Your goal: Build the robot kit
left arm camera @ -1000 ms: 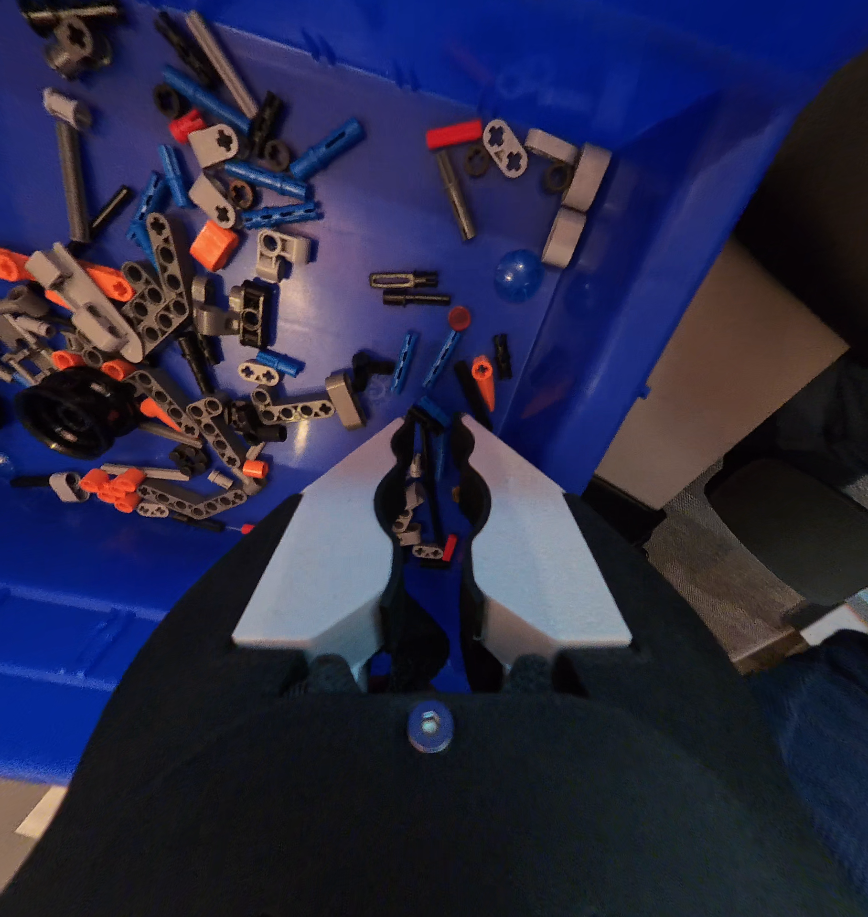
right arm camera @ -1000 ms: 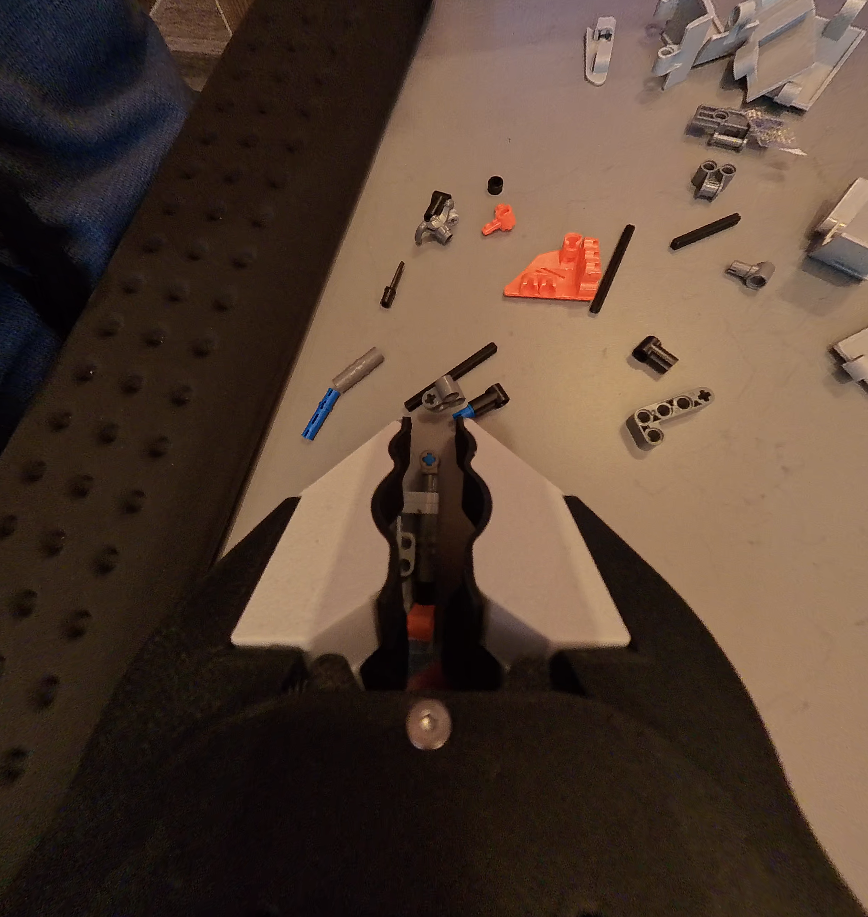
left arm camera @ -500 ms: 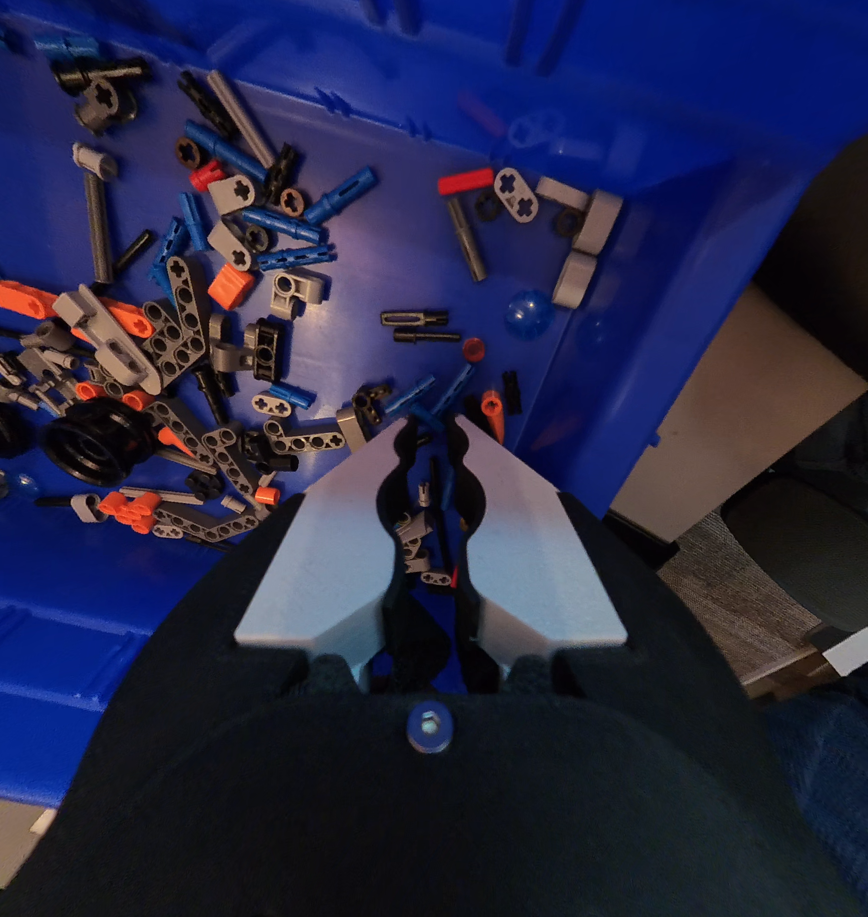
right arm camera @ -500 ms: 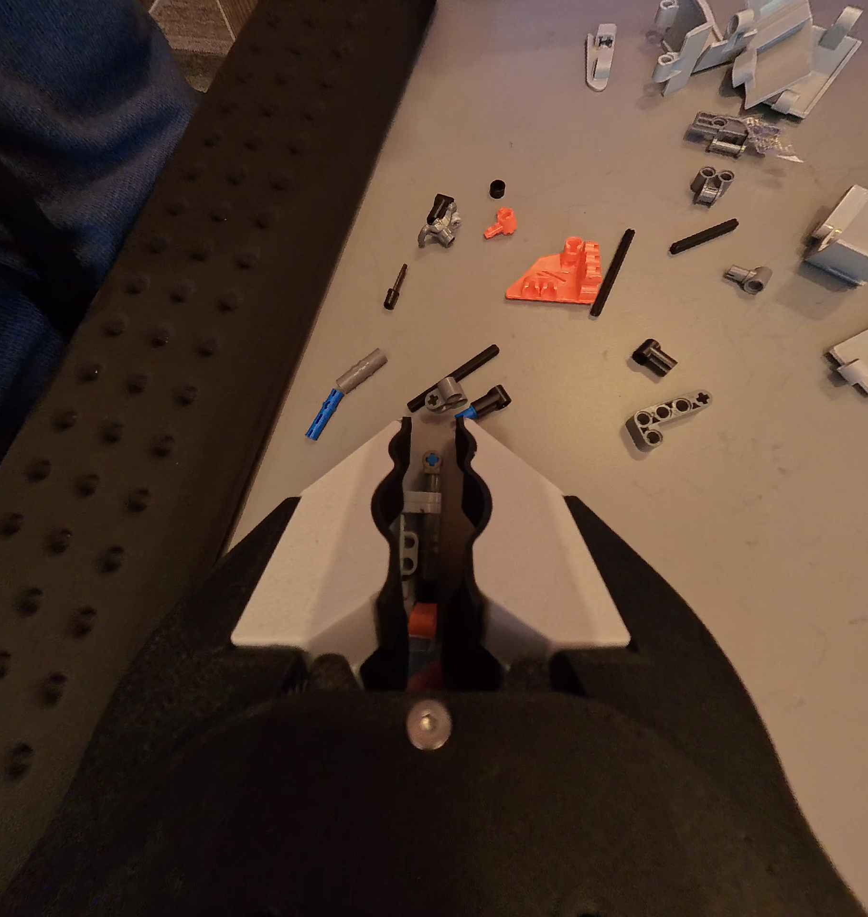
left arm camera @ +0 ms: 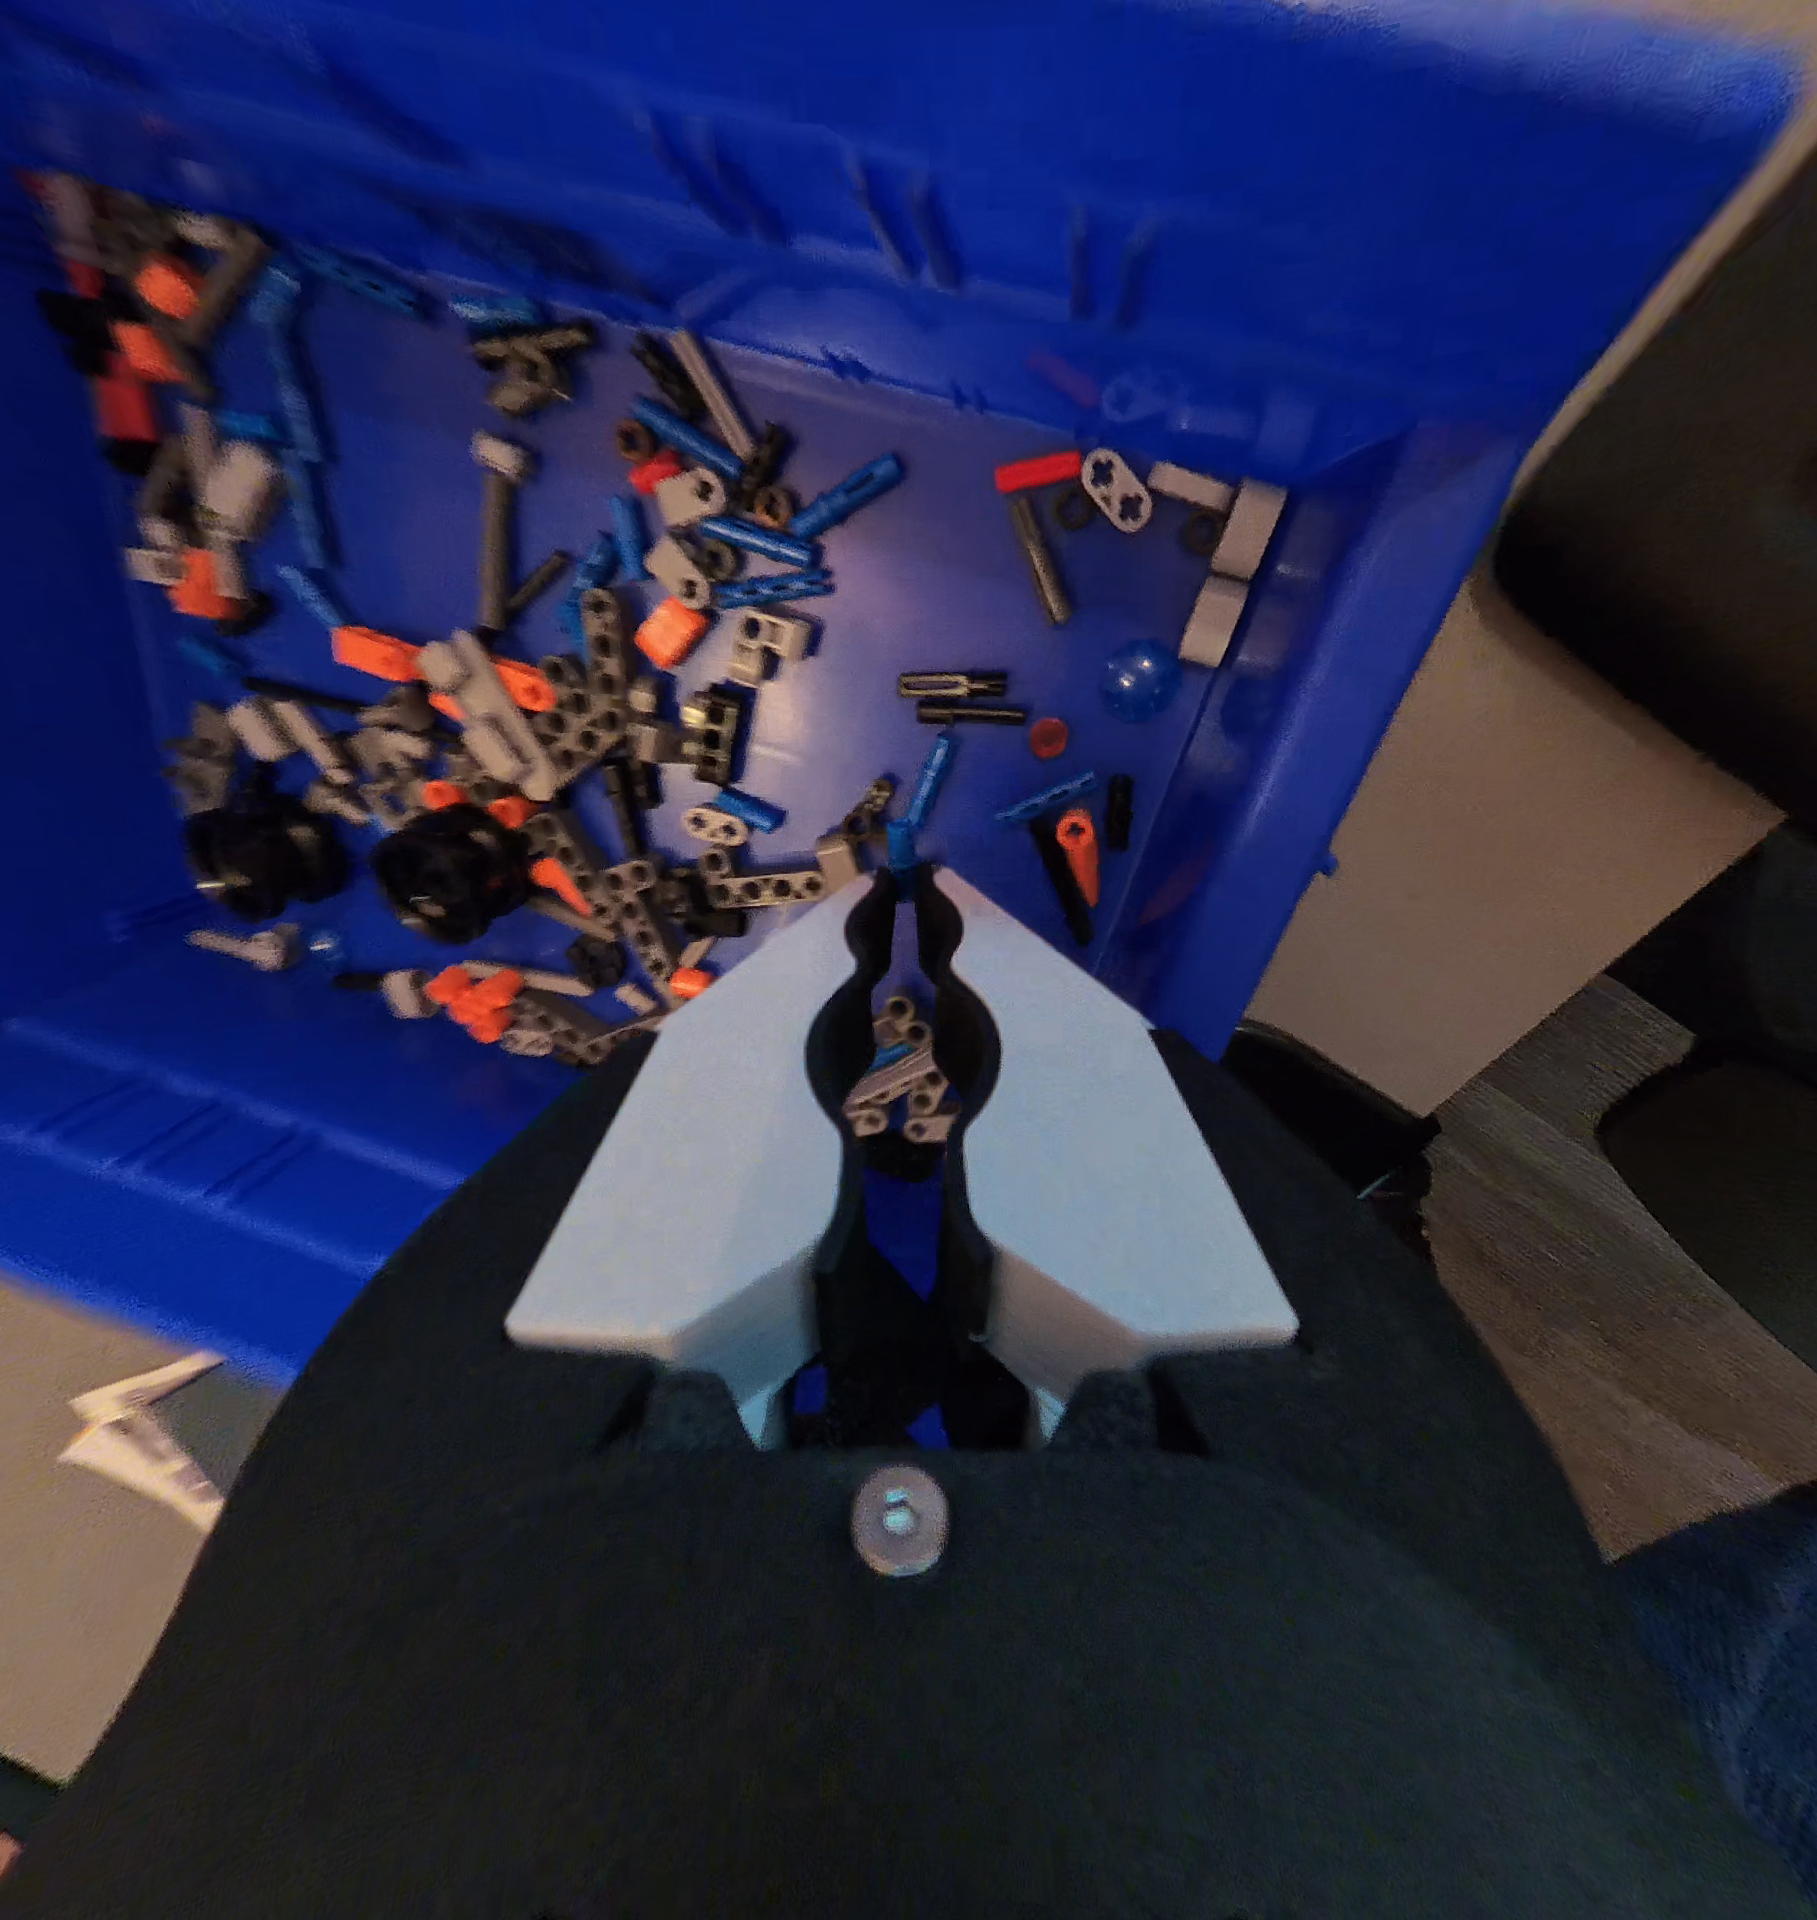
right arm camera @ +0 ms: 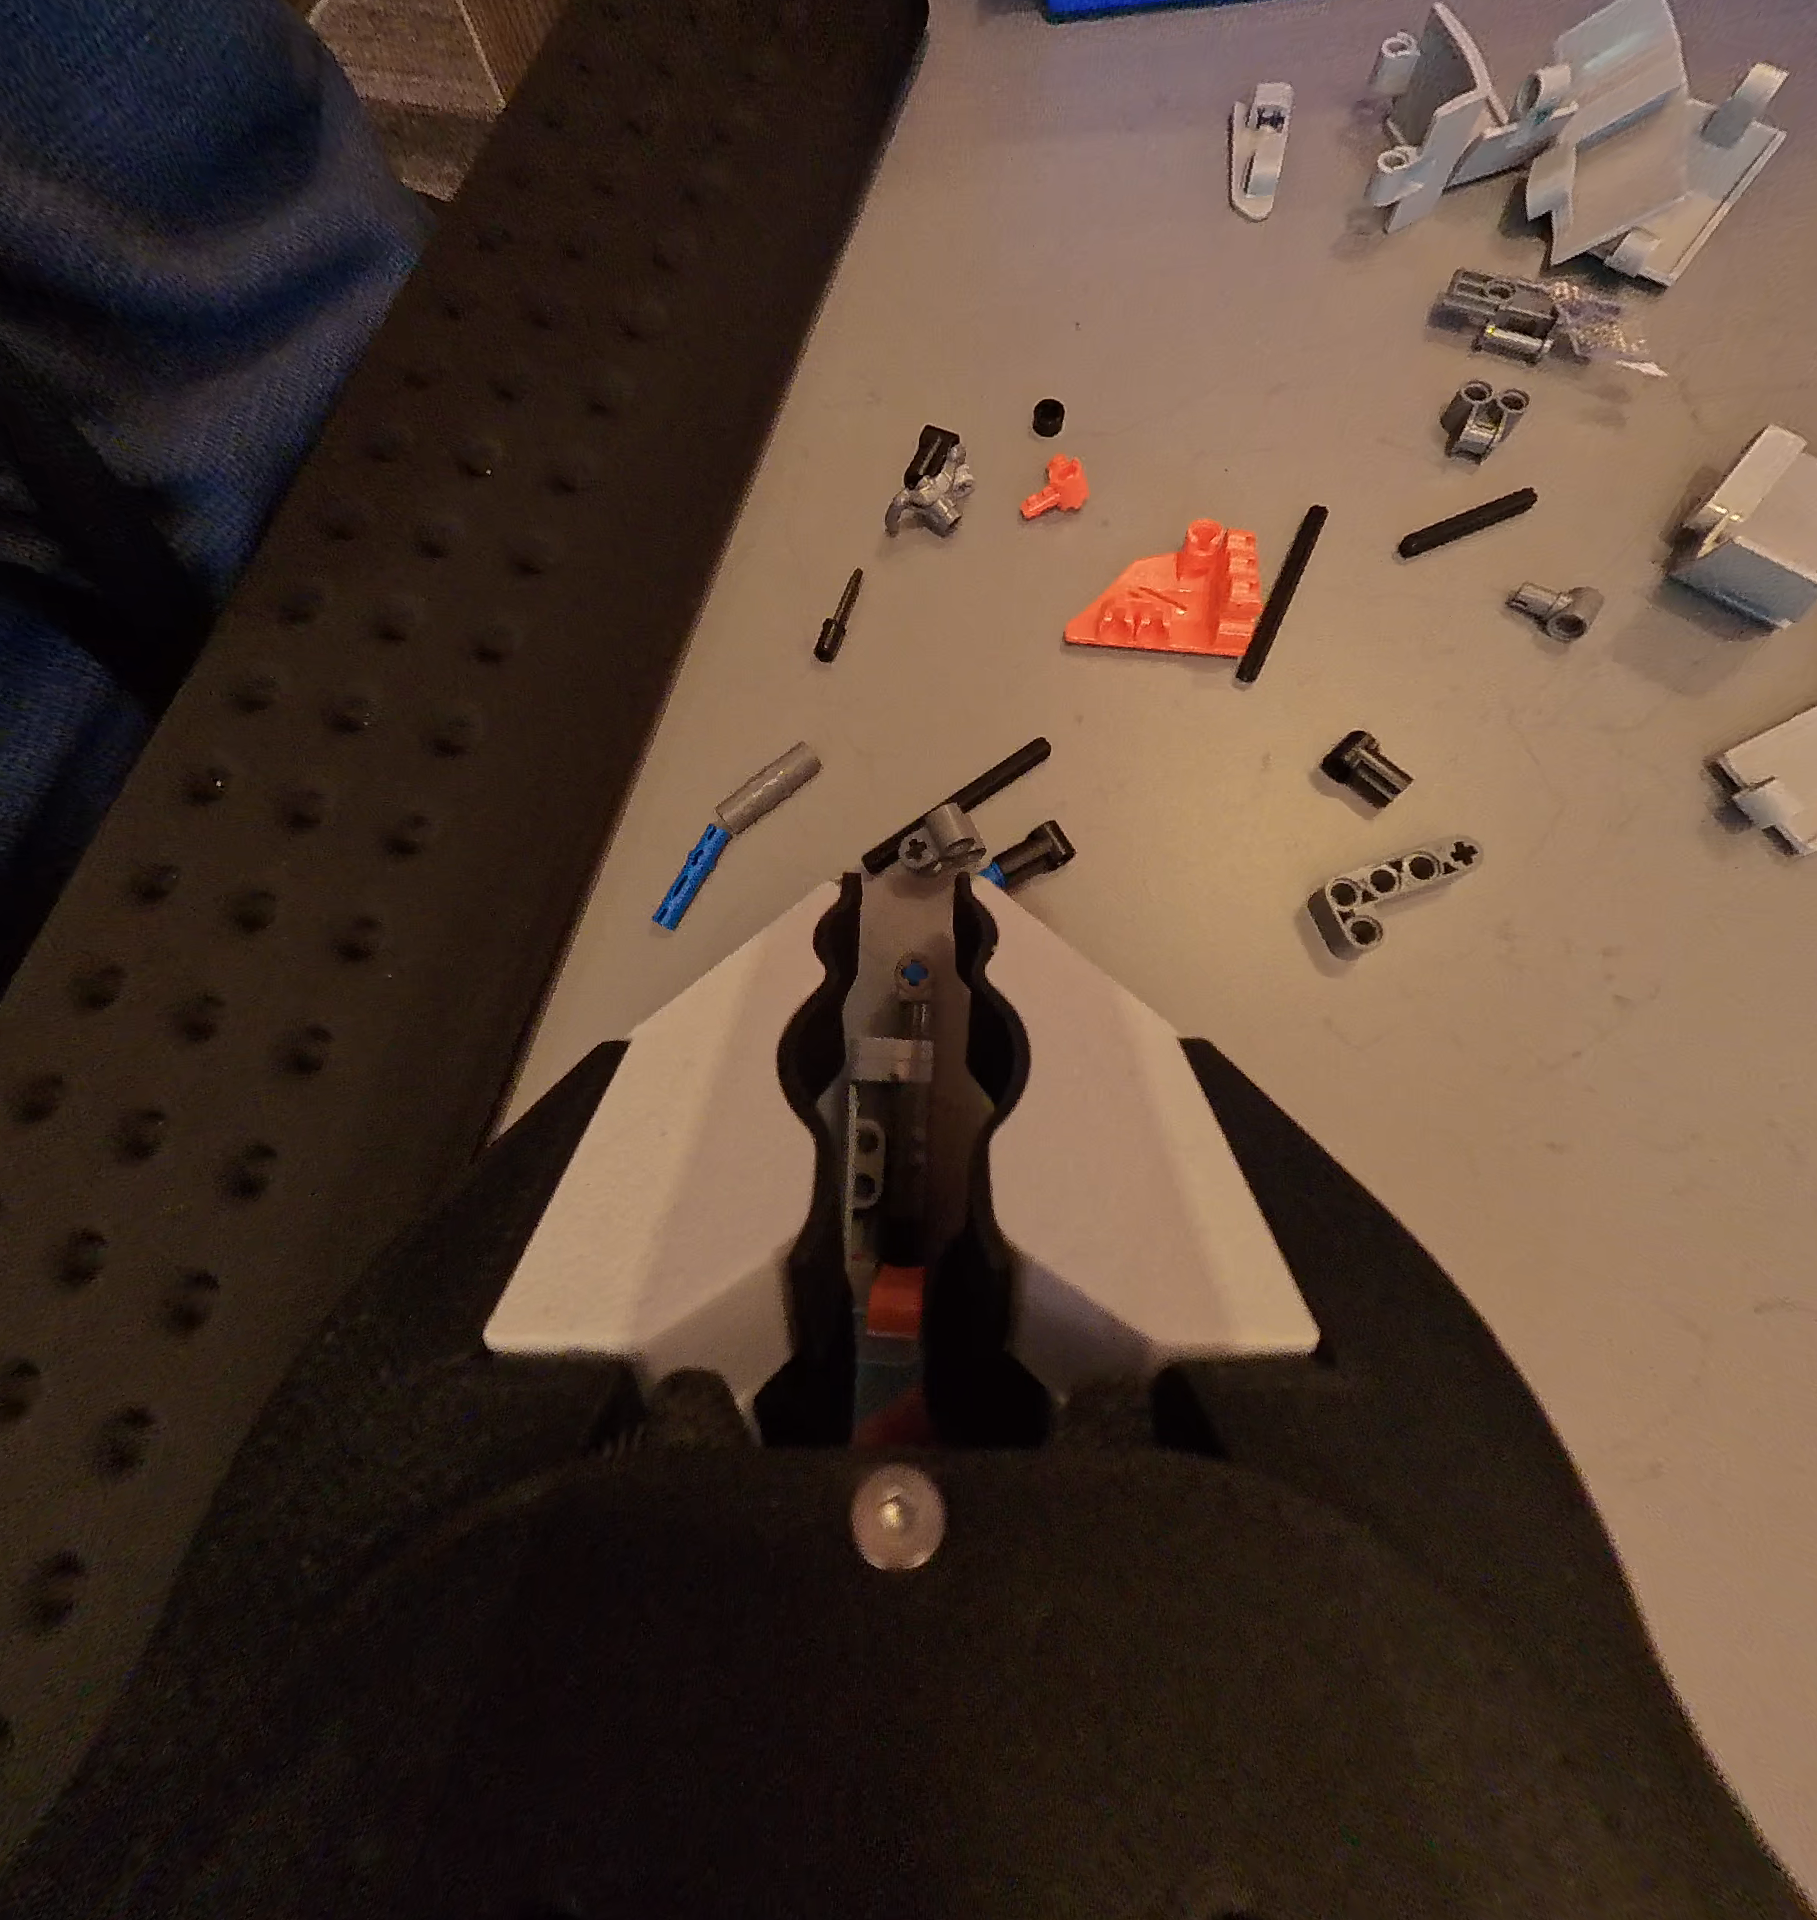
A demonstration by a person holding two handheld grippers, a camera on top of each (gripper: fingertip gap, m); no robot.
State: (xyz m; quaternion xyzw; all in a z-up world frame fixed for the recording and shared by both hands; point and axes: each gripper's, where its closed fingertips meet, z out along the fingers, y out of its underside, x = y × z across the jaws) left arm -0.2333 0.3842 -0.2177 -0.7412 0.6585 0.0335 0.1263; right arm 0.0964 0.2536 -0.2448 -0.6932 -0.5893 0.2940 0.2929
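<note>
Pinching a thin blue plastic pin (left arm camera: 902, 844) at its very tips, the left gripper (left arm camera: 906, 883) has its jaws nearly together, clamped on the pin's lower end; the pin sticks up out of the tips over the floor of the blue plastic bin (left arm camera: 987, 260). Loose building-toy parts litter the bin floor: grey perforated beams (left arm camera: 748, 883) just left of the tips, an orange cone-tipped piece (left arm camera: 1075, 847) and a black pin to the right, a translucent blue ball (left arm camera: 1141, 681) near the bin's right wall, black wheels (left arm camera: 447, 868) and orange and grey pieces in a heap farther left. That far-left heap is motion-blurred. More grey beams (left arm camera: 899, 1086) show through the gap between the fingers.

Right gripper (right arm camera: 904, 883) jaws sit close together, clamped on a slim grey-and-black assembly (right arm camera: 899, 1091) with an orange block near the base; its grey cross-hole connector (right arm camera: 940, 836) pokes out past the tips. It hangs over a grey tabletop (right arm camera: 1299, 1195). Just beyond the tips lie a black axle (right arm camera: 997, 779) and a black-and-blue pin (right arm camera: 1034, 852). A grey-and-blue pin (right arm camera: 738, 826) lies left, a grey L-shaped beam (right arm camera: 1387, 894) right, an orange wedge plate (right arm camera: 1169, 603) farther out, pale grey panels (right arm camera: 1569, 135) at the far right. A black studded mat (right arm camera: 312, 727) borders the table's left edge.
</note>
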